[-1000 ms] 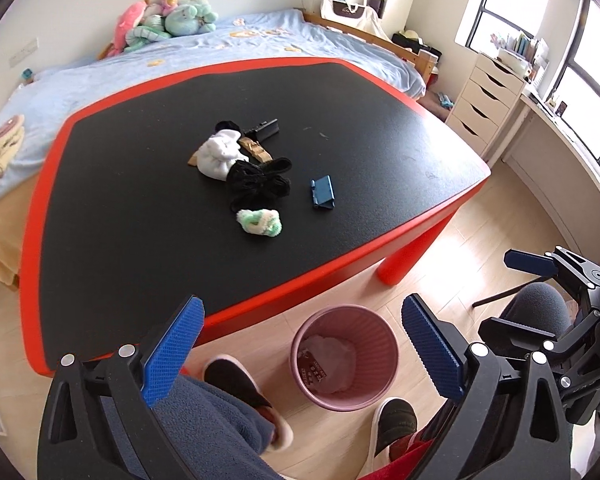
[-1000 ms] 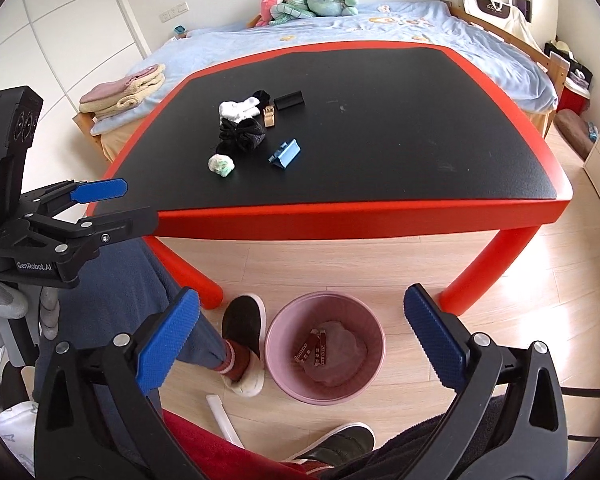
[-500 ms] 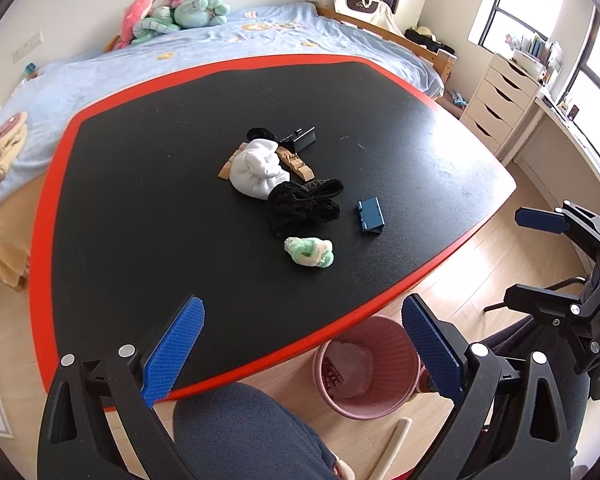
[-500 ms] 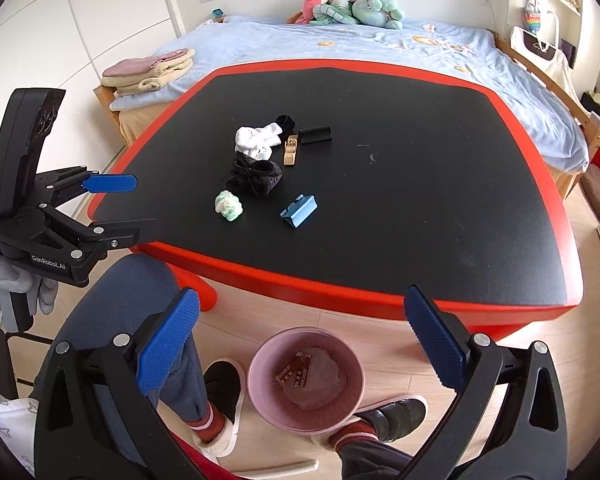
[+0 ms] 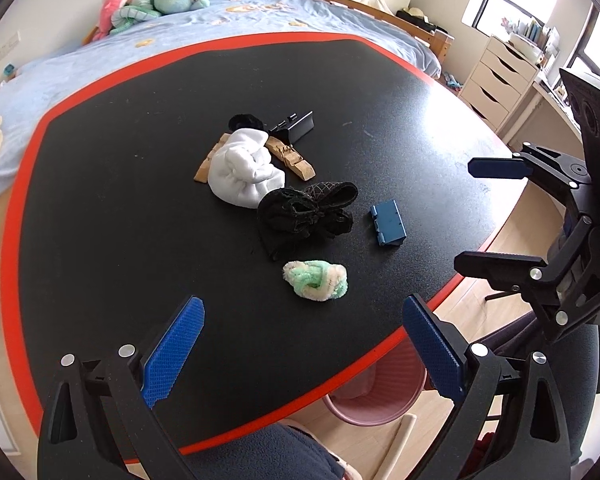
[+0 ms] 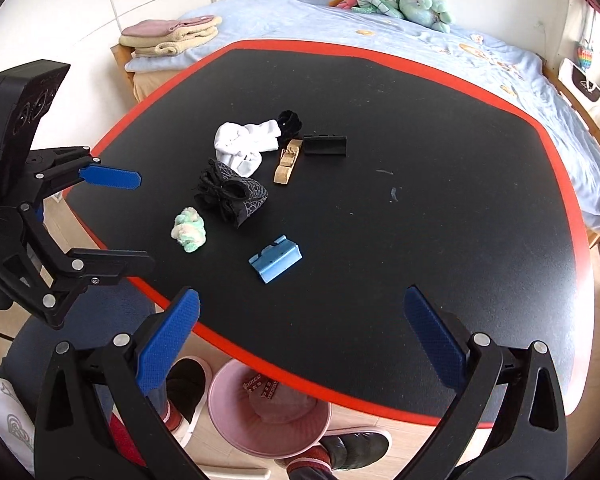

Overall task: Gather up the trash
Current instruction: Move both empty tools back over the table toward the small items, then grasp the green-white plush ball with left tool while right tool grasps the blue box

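Observation:
A cluster of items lies mid-table on the black red-edged table [image 5: 100,240]: a green-white fuzzy ball [image 5: 315,280] [image 6: 189,229], a black mesh cloth [image 5: 308,212] [image 6: 232,196], a white cloth [image 5: 244,168] [image 6: 244,144], a blue clip [image 5: 388,222] [image 6: 276,258], a wooden clip [image 5: 290,156] [image 6: 287,166] and a black clip [image 5: 296,124] [image 6: 325,145]. My left gripper [image 5: 300,344] [image 6: 112,216] is open and empty above the near table edge. My right gripper [image 6: 300,328] [image 5: 476,216] is open and empty. A pink trash bin [image 6: 268,412] [image 5: 376,400] stands under the table edge.
A bed with a blue cover [image 6: 420,32] and plush toys [image 5: 156,0] lies behind the table. White drawers [image 5: 496,76] stand at the right. The person's legs and slippers [image 6: 188,384] are by the bin.
Both grippers have risen from over the floor and bin to above the table edge. The table items now sit closer and larger. Both stay open.

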Available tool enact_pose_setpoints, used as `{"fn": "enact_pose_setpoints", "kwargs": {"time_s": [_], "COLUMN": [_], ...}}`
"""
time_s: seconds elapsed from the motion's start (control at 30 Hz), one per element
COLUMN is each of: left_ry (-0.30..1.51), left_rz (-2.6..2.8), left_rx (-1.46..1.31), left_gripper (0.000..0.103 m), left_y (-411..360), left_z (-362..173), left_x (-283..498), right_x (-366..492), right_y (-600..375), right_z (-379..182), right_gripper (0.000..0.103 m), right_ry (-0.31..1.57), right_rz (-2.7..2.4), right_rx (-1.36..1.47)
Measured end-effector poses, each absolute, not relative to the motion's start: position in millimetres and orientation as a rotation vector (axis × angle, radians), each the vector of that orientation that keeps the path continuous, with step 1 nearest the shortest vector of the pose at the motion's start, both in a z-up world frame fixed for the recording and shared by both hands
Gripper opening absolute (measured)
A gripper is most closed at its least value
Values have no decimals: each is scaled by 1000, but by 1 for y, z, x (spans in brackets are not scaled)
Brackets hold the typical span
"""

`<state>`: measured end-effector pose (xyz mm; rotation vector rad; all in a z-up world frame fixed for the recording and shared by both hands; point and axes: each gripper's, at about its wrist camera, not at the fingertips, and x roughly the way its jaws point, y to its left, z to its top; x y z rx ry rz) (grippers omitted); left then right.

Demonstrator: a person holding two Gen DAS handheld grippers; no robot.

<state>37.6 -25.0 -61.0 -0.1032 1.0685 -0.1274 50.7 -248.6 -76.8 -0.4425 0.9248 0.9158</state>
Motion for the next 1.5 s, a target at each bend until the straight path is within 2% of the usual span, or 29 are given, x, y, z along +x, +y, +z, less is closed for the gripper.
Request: {"fn": "enact_pose_setpoints", "kwargs": {"time_s": [0.17, 0.27, 0.33, 0.43, 0.57, 0.63, 0.77, 0.8, 0.9, 1.5], "left_ry": [1085, 1088, 1091, 1075, 1064, 1062, 1061, 1060, 1059, 996], "left_rz": [-144, -152, -156, -151, -138, -131, -130, -130, -131, -182], "left_rx": [-94, -92, -90, -71, -61, -53, -54, -56, -76, -82], "left_gripper": [95, 95, 88, 83, 69, 59, 36, 35, 34, 33], "left_y": [-26, -27, -27, -29, -26, -25, -24, -24, -23, -35], "left_z": [-71, -77, -80, -80, -79, -78, -76, -76, -76, -38], "left_x": [46, 49, 51, 51, 50, 49, 48, 48, 47, 17], "right_x": [62, 66, 68, 72, 72, 70, 68, 67, 63, 19], "right_y": [-236, -230, -226, -222, -217, -216, -215, -215, -214, -267], "right_z": [-88, -94, -98, -104, -107, -107, -106, -106, -105, -65], "right_gripper": [99, 91, 84, 76, 71, 60, 46, 42, 34, 34], "right_ry": [927, 927, 931, 935, 919, 907, 896, 894, 889, 877], "right_rz": [962, 993, 1007, 1019, 1041, 1041, 1039, 1040, 1028, 882], "right_rx": [-471, -488, -502, -516, -520, -524, -523, -522, -526, -350]}}
